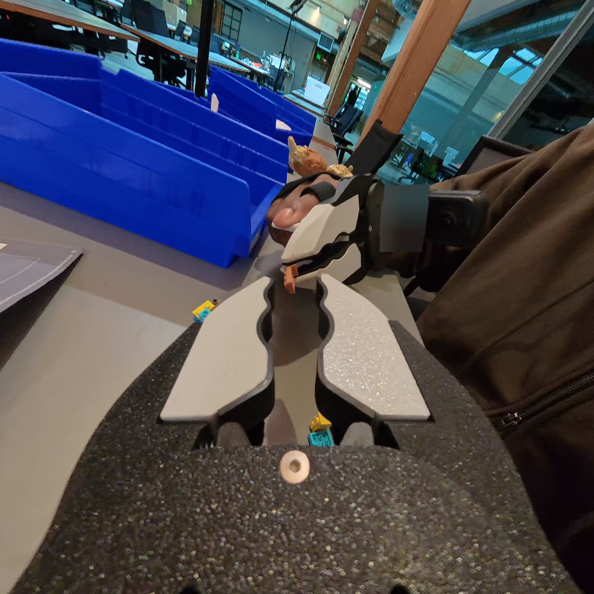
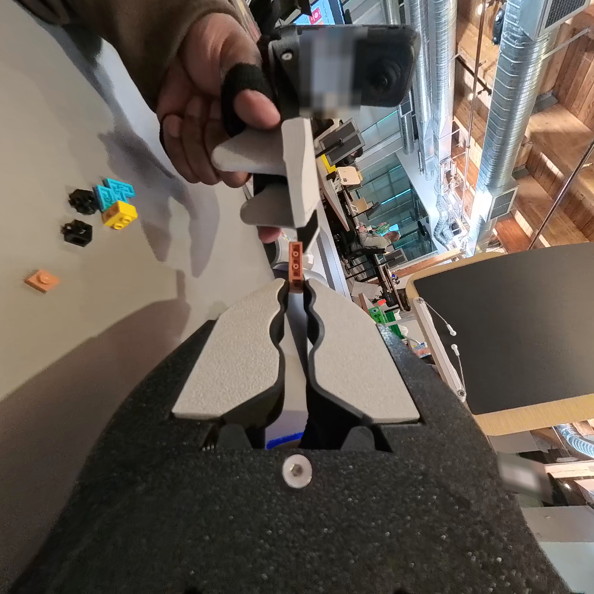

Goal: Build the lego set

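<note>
My right gripper (image 2: 295, 283) is shut on a small brown lego brick (image 2: 296, 262), which it holds in the air by one end. In the left wrist view the same gripper (image 1: 294, 273) comes in from the right with the brick (image 1: 289, 280) sticking out. My left gripper (image 1: 295, 281) is open and empty, and its tips flank that brick without touching it. It also shows in the right wrist view (image 2: 308, 236), pointing at the brick's far end.
On the grey table (image 2: 48, 128) lie two black pieces (image 2: 80, 202), a teal piece (image 2: 115, 192), a yellow brick (image 2: 119, 214) and an orange plate (image 2: 41, 280). Two yellow-and-teal pieces (image 1: 202, 310) (image 1: 319, 430) lie below. Blue bins (image 1: 128, 167) stand at the left, a grey mat (image 1: 32, 266) beside them. Both grippers' tips are close together, under 4 cm apart.
</note>
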`<action>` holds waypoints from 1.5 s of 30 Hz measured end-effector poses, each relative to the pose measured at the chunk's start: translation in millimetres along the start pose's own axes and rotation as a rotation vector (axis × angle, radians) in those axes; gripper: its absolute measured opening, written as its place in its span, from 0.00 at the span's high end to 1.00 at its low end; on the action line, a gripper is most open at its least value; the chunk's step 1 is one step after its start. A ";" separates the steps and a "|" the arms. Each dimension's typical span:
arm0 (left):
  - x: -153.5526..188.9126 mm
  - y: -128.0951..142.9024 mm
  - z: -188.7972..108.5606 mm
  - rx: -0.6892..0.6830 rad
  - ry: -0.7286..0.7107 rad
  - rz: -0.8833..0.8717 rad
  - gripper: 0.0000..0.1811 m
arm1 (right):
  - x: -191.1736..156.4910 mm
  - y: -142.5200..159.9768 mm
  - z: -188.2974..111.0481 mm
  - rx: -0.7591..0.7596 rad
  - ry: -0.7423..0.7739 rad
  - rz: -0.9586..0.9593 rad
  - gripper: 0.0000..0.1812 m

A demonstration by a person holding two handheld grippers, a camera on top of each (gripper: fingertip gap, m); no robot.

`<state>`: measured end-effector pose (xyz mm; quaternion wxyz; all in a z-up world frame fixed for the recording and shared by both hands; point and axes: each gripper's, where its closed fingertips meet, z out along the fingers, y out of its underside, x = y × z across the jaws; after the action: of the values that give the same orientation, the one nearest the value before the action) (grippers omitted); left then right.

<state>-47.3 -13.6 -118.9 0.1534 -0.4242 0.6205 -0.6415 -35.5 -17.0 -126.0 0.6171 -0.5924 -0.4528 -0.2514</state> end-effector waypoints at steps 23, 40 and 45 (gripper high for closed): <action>1.1 30.3 10.4 -0.183 -0.064 0.321 0.97 | -25.4 -5.7 -5.1 0.047 -0.322 0.377 0.85; -4.8 57.5 11.0 -0.357 -0.080 0.422 0.82 | -75.2 28.2 -23.7 -0.198 -0.638 0.436 0.95; -10.6 53.6 10.3 -0.346 -0.120 0.424 0.82 | -79.6 30.6 -30.4 -0.224 -0.681 0.404 0.94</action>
<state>-51.1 -22.6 -173.7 0.2460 -0.3421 0.7853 -0.4535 -38.6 -58.9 -206.1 0.4004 -0.7824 -0.4756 0.0375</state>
